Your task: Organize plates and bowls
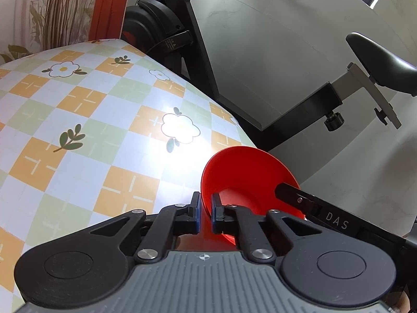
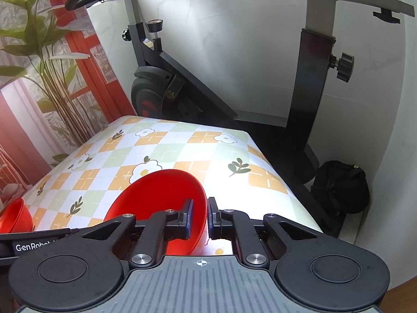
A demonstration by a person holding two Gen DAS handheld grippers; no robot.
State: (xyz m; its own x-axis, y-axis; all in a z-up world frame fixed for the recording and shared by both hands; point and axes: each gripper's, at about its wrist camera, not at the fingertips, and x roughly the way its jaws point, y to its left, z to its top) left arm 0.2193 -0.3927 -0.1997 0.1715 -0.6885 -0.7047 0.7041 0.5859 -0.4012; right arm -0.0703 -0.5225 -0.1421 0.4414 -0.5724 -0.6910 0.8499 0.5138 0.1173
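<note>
Meanwhile, two red bowls are held over a counter (image 2: 182, 151) covered in a flowered check cloth, with an exercise bike (image 2: 166, 88) standing behind it.

In the left wrist view, the left gripper (image 1: 206, 212) is seen at lower centre, its fingers (image 1: 195, 208) pinching the near rim of a bowl (image 1: 247, 180) that is tipped toward the right of the frame, at the counter's right edge. The other gripper's arm is laid across that frame's lower right.

In the right wrist view, the right gripper (image 2: 200, 216) is closed on the right rim of a second bowl (image 2: 161, 203), tilted at lower centre; the rim is clamped between its fingers (image 2: 187, 216). A bowl is also glimpsed at the far lower left edge (image 2: 15, 219), likely the left gripper's.

Stacking appears to be the step in hand. It would be done best if one bowl were set flat on the counter first, then the second levelled, centred above it and lowered straight in before the rim is released. Whether either bowl touches the cloth cannot be told. A tilted release near the edge could send a bowl sliding off.
</note>
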